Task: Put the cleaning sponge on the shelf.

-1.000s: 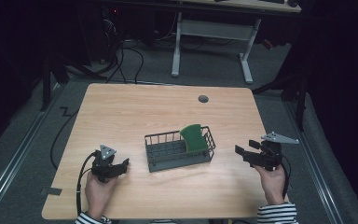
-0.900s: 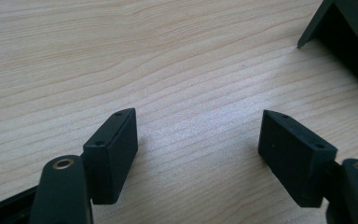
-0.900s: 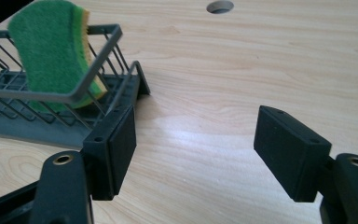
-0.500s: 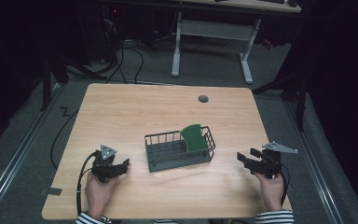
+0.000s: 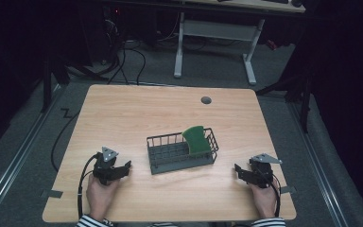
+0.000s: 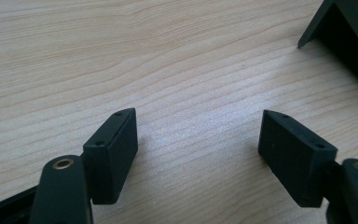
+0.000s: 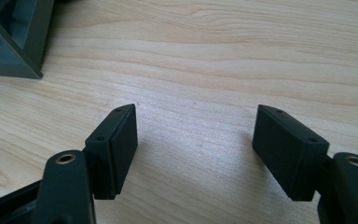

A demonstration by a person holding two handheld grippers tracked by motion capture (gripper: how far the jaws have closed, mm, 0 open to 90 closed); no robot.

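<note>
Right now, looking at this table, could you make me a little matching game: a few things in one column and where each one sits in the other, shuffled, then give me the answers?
Things:
1. green sponge
2. wire basket
3. left gripper
4. right gripper

Places:
A. middle of the table
B. near the table's front right corner, fingers open over bare wood
C. standing in the basket's right end
D. near the table's front left corner, fingers open over bare wood

Pairs: 1-C, 2-A, 3-D, 4-B
</note>
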